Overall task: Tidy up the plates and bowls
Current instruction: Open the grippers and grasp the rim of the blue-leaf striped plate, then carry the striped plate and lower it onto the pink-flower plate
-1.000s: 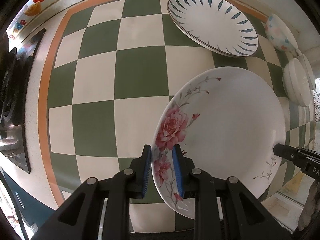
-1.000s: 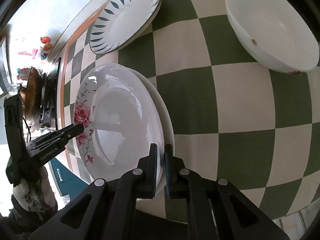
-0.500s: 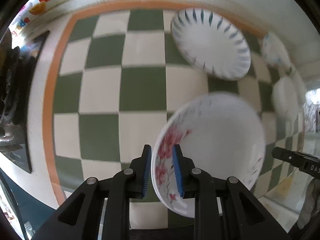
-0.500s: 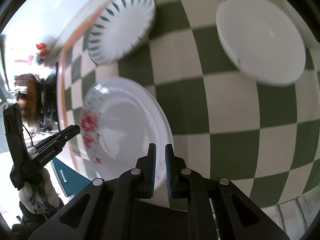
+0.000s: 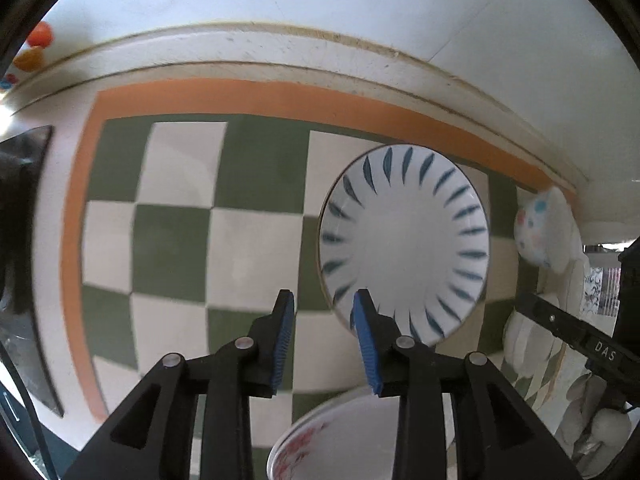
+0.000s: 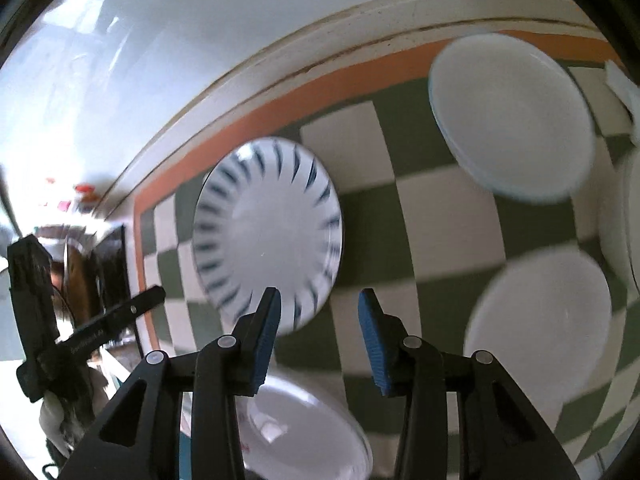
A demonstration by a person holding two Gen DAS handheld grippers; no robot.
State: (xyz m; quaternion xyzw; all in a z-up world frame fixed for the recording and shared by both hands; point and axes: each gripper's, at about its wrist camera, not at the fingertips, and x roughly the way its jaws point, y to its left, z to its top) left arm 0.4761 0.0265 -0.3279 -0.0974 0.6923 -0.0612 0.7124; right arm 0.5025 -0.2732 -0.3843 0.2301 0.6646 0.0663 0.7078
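The rose-patterned plate (image 5: 336, 436) lies on the checked counter under my left gripper (image 5: 323, 336), whose jaws are opening with nothing between the pads. The same rose plate (image 6: 304, 420) shows low behind my right gripper (image 6: 319, 334), also opening and holding nothing. Ahead of both lies the blue-leaf plate (image 5: 404, 248), flat near the orange border. My left gripper's right finger overlaps its near-left rim in the picture. In the right wrist view the blue-leaf plate (image 6: 268, 228) sits just beyond the left finger.
A dotted bowl (image 5: 536, 232) and white bowls (image 5: 524, 344) stand along the right. In the right wrist view a white plate (image 6: 512, 120) lies at the back right and a white bowl (image 6: 536, 336) at the near right. The wall runs close behind. A dark stove (image 5: 24, 208) is at the left.
Both grippers let go of the rose plate, which now lies on the counter. Both opened and moved away from it toward the blue-leaf plate and the back wall.
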